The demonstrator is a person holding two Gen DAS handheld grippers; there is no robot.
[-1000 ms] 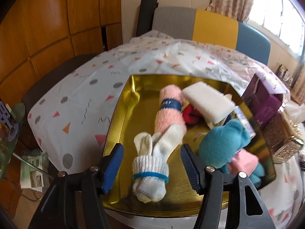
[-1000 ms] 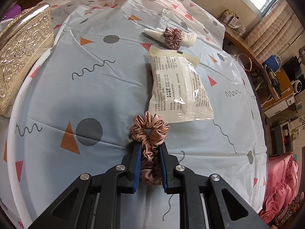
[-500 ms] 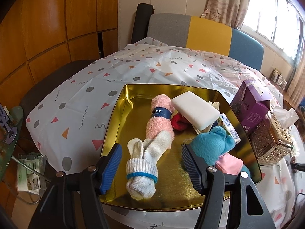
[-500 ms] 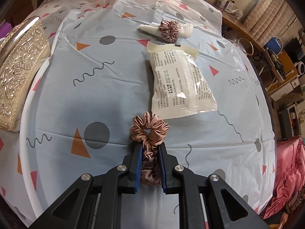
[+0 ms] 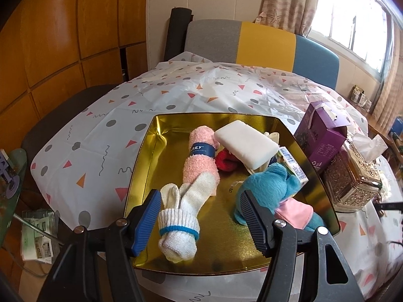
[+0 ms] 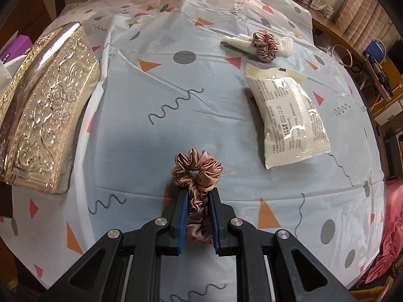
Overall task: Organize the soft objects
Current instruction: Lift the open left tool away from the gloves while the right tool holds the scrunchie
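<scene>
Right gripper (image 6: pixel 197 198) was clamped on the scrunchie (image 6: pixel 197 170), just beside the pack (image 6: pixel 287 115). Left gripper (image 5: pixel 200 217) gaped over the sock roll (image 5: pixel 180 229) in the tray (image 5: pixel 143 176), gripping nothing. Best keep the squeeze firm and carry the scrunchie to the tray, clearing the tissue box (image 6: pixel 47 110).

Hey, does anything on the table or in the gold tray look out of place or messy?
The purple box beside the gold tray has its top torn open, flaps ragged. A second scrunchie sits on a white knit piece, apart from the tray.
</scene>
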